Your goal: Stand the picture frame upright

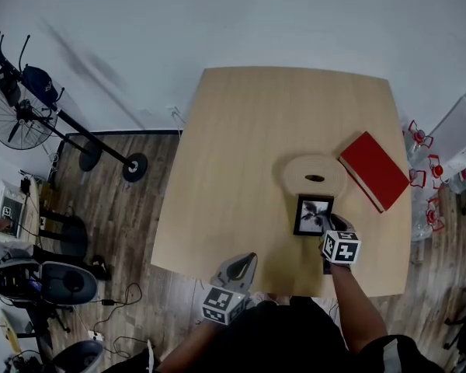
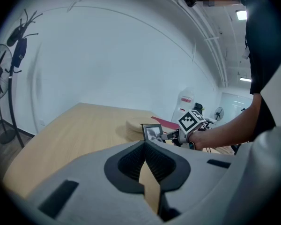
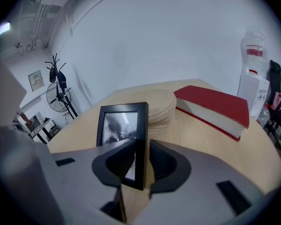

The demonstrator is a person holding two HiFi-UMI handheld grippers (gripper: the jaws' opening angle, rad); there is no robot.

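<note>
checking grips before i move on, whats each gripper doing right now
left gripper: closed, holding nothing.
right gripper: closed on the side edge of the picture frame.

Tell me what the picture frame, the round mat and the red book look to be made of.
The picture frame: smooth black moulding, plastic or painted wood; reflective pane, likely glass.
The round mat: pale woven straw-like fibre, coiled ridges show.
The red book: matte cover, cloth or card; pale paper edges.
</note>
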